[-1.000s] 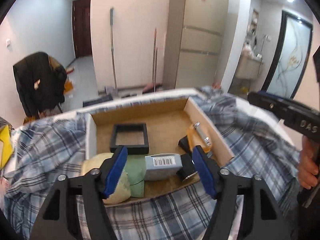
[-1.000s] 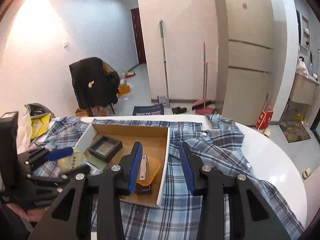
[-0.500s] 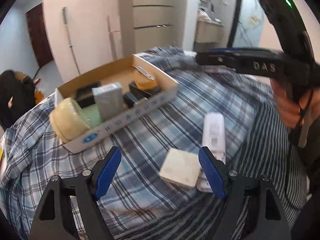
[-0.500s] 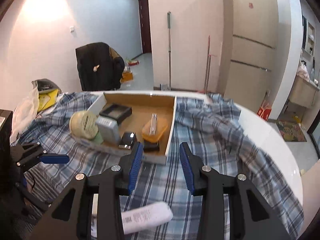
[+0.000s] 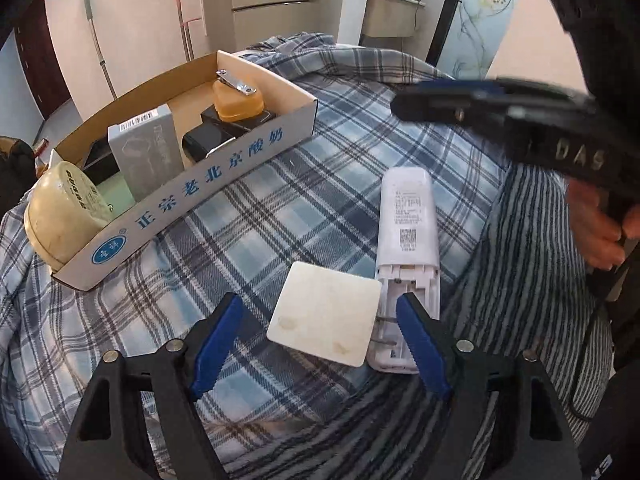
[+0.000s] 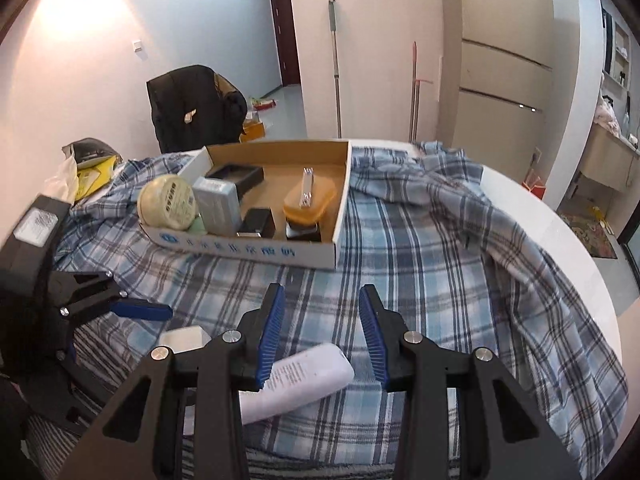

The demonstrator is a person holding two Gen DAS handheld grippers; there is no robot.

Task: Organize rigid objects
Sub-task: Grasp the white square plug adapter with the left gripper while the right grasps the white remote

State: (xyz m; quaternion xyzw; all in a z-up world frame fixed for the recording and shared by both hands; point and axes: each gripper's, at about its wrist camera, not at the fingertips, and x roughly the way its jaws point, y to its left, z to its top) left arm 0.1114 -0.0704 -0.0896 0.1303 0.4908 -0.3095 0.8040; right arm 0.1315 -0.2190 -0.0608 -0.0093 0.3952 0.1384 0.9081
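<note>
A cardboard box (image 5: 224,168) (image 6: 340,216) on the plaid cloth holds a cream round tin (image 5: 60,212) (image 6: 168,202), a grey packet (image 5: 146,152) (image 6: 218,208), an orange item with a metal clip (image 5: 236,98) (image 6: 310,198) and black items. A white square block (image 5: 326,314) (image 6: 182,340) and a white remote-like device (image 5: 408,240) (image 6: 304,376) lie on the cloth in front of the box. My left gripper (image 5: 320,344) is open, its fingers on either side of the block. My right gripper (image 6: 322,332) is open and empty above the white device.
The plaid shirt (image 6: 460,248) covers a white round table (image 6: 560,232). A striped cloth (image 5: 532,288) lies at the near right. A chair with a black jacket (image 6: 192,108), mop poles and cabinets stand behind the table.
Both grippers have pulled back from the box toward the near side. The white block and white device have come into view, and the left gripper now straddles the block.
</note>
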